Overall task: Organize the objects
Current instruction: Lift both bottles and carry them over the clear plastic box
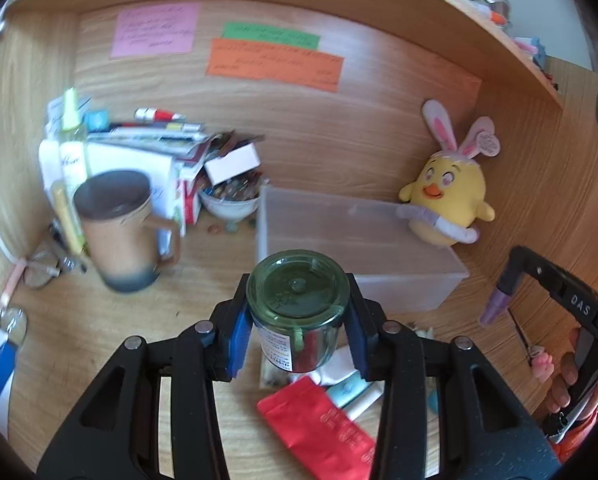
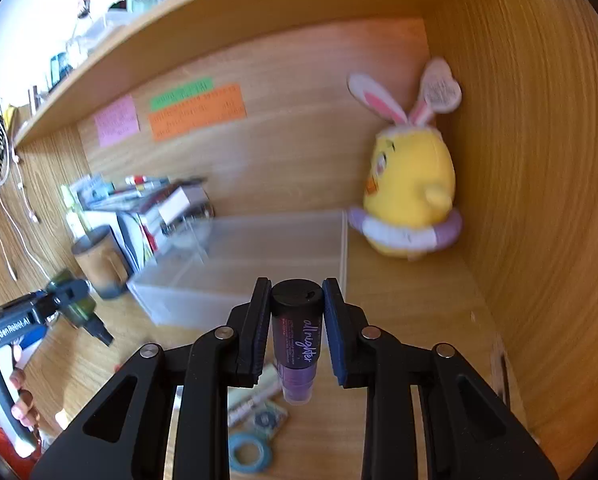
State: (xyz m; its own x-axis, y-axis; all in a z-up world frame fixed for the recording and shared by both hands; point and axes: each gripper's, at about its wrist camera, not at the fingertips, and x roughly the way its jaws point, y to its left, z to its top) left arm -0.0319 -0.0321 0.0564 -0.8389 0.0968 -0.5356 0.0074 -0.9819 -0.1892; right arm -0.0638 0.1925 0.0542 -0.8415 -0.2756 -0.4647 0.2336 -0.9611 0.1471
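Green glass jar (image 1: 297, 312) sits clamped between the blue pads of the left tool (image 1: 297, 320), held above the wooden desk (image 1: 99, 340), in front of the clear plastic box (image 1: 359, 248). The right tool (image 2: 297, 320) grips a purple bottle (image 2: 297, 340) with a black cap, also raised off the desk, near the box and the yellow plush chick (image 2: 411, 184).

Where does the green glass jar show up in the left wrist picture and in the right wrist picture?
Left wrist view: the green glass jar sits bottom centre, clamped in the left gripper.
Right wrist view: the jar is at the far left edge, in that same gripper, in front of the brown mug.
Shared landmark: the yellow chick plush beside the clear plastic bin.
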